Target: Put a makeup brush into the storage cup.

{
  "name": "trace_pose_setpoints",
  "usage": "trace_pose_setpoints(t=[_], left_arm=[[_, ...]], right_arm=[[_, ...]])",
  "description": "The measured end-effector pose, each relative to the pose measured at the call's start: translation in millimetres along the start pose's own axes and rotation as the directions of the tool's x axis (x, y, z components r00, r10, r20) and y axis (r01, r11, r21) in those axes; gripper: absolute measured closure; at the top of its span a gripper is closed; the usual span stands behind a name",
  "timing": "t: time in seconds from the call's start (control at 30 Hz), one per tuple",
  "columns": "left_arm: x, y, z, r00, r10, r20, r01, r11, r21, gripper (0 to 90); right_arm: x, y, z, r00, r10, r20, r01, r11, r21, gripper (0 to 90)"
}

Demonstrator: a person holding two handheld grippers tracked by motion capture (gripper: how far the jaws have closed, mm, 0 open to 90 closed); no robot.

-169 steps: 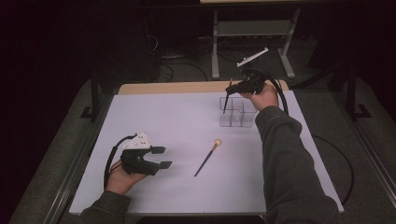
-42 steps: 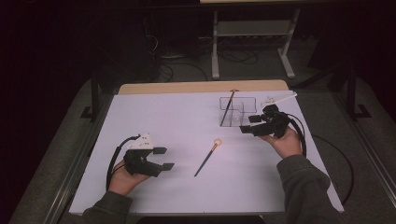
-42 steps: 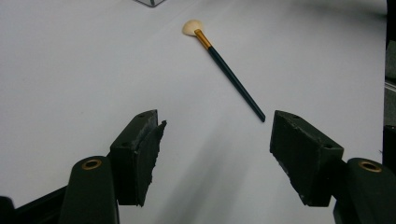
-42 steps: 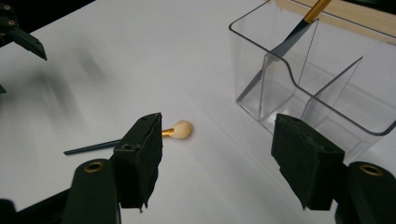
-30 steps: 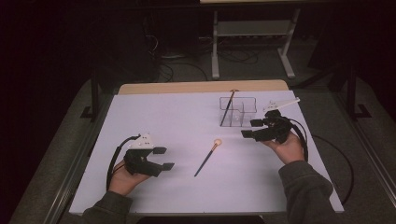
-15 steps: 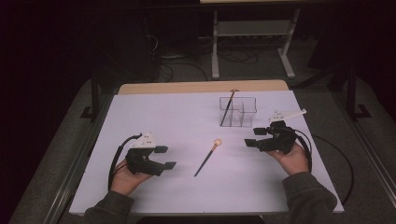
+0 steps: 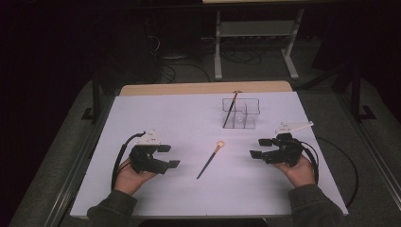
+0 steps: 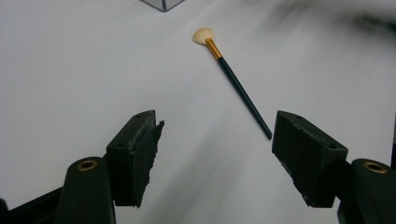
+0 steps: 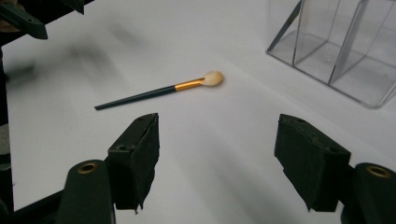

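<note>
High view, left to right. At lower left of the frame I hold the left gripper (image 7: 163,156) low over the white table (image 7: 165,113), jaws spread apart and empty; the left gripper view confirms the gap. At centre lies the makeup brush (image 7: 210,160), flat on the table, its pale head toward the upper right and its dark handle running to the lower left, touching neither gripper. Above and right of it stands the clear organiser (image 7: 241,113), with a second brush (image 7: 230,109) leaning upright in its left compartment. At right of centre I hold the right gripper (image 7: 259,147), jaws likewise parted and empty, pointing toward the lying brush. I judge the step in hand to be the approach to that brush. The next move calls for bringing the jaws astride the thin handle and lowering them nearly to the table before I close.
</note>
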State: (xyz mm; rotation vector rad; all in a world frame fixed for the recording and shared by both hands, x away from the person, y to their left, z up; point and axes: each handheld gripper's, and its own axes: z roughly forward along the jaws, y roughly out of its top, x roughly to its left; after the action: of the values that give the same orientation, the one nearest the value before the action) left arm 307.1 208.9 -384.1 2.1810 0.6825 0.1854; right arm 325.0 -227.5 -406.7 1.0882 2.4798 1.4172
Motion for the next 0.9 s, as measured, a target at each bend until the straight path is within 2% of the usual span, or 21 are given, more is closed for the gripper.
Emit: trace_pose_setpoints(t=[0.17, 0.5, 0.6, 0.63, 0.67, 0.7, 0.73, 0.77, 0.83, 0.87, 0.9], left_arm=[[-1.7, 7.4, 5.0, 0.9998, -0.012, 0.018, 0.011, 0.9998, 0.014, 30.4], [-6.9, 26.0, 15.1, 0.9997, 0.018, 0.015, -0.018, 0.9991, 0.037, 30.1], [-8.7, 31.7, 18.8, 0.9998, 0.011, 0.019, -0.012, 0.9990, 0.044, 29.9], [-8.6, 34.0, 19.8, 0.9995, 0.028, 0.015, -0.028, 0.9982, 0.053, 29.4], [-10.2, 36.0, 21.1, 0.9997, 0.016, 0.016, -0.017, 0.9987, 0.048, 29.3], [-9.7, 38.6, 22.1, 0.9994, 0.031, 0.017, -0.032, 0.9981, 0.053, 29.5], [-10.9, 41.1, 23.6, 0.9996, 0.023, 0.016, -0.023, 0.9981, 0.056, 29.4], [-10.5, 43.8, 24.1, 0.9991, 0.038, 0.018, -0.039, 0.9965, 0.074, 29.4], [-12.5, 48.6, 27.0, 0.9992, 0.035, 0.019, -0.036, 0.9966, 0.074, 29.3], [-12.4, 51.0, 28.4, 0.9986, 0.049, 0.018, -0.050, 0.9957, 0.078, 29.4], [-13.9, 52.6, 30.1, 0.9991, 0.035, 0.021, -0.037, 0.9963, 0.077, 29.8]], right_arm=[[1.3, -7.0, -3.3, 1.0000, 0.004, 0.007, -0.004, 1.000, -0.009, 29.8], [7.5, -14.0, -2.2, 0.9998, -0.016, 0.012, 0.016, 1.000, -0.003, 29.7], [8.0, -15.1, -3.0, 0.9998, -0.018, 0.013, 0.018, 1.000, -0.010, 29.5], [8.0, -15.4, -3.3, 0.9998, -0.018, 0.013, 0.018, 1.000, -0.012, 29.3], [8.4, -15.9, -4.0, 0.9998, -0.013, 0.016, 0.014, 1.000, -0.015, 29.3], [8.0, -16.4, -4.7, 0.9998, -0.012, 0.013, 0.012, 1.000, -0.020, 29.2], [8.0, -16.9, -5.1, 0.9999, -0.008, 0.011, 0.008, 1.000, -0.024, 29.2], [8.3, -17.4, -5.5, 0.9999, -0.003, 0.011, 0.004, 1.000, -0.022, 29.0], [7.9, -18.5, -5.3, 0.9999, -0.003, 0.011, 0.003, 1.000, -0.019, 28.4], [7.9, -18.8, -5.1, 0.9998, -0.010, 0.015, 0.010, 1.000, -0.016, 28.3], [8.5, -18.9, -5.2, 0.9997, -0.013, 0.020, 0.014, 1.000, -0.017, 28.3]])
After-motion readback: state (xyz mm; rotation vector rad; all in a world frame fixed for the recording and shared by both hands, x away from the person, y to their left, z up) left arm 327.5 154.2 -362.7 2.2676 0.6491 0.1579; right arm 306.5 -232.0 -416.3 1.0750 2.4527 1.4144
